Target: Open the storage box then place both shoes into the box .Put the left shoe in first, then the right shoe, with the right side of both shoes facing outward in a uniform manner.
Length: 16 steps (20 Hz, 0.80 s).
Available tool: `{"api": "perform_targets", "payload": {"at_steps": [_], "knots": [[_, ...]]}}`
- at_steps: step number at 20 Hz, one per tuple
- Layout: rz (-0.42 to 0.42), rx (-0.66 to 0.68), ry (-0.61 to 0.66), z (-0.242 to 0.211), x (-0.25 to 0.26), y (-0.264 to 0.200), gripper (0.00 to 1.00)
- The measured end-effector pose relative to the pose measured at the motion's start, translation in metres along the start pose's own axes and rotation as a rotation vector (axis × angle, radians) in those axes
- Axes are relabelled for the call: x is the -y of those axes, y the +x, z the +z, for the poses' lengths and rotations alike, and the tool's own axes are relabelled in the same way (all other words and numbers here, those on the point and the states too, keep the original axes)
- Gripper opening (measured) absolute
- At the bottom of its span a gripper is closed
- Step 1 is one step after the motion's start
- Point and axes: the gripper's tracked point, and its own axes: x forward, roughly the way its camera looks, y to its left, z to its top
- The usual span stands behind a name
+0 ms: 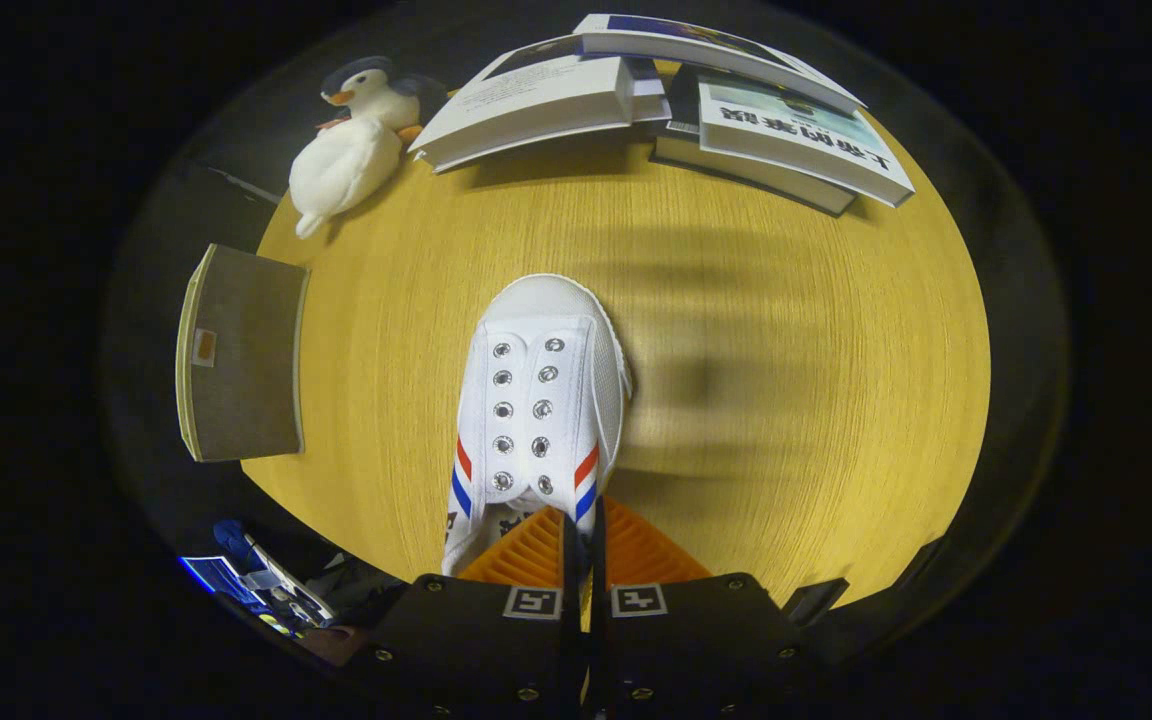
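Observation:
A white canvas shoe (541, 390) with metal eyelets and red and blue side stripes hangs just ahead of my fingers, its toe pointing away from me. My gripper (584, 515) is shut on the shoe's collar edge, which is pinched between the two nearly touching fingers. The shoe's blurred shadow falls on the yellow wooden table (786, 480) to its right, so the shoe seems lifted off the surface. The grey storage box (241, 355), with a pale rim and a small orange tag, stands at the table's left edge, left of the shoe. I cannot tell whether it is open.
A white plush bird (351, 150) lies at the far left of the table. Several books (656, 100) are stacked along the far edge. Some clutter with a lit screen (256, 585) sits below the table's near left edge.

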Motion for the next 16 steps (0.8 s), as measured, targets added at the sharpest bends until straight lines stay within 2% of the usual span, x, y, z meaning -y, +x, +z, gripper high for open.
{"api": "perform_targets", "payload": {"at_steps": [3, 9, 16], "knots": [[0.037, 0.016, -0.004, 0.007, -0.017, -0.016, 0.04], [0.036, 0.054, -0.079, 0.025, -0.049, -0.056, 0.04], [0.087, 0.086, -0.172, 0.047, -0.116, -0.097, 0.04]]}}
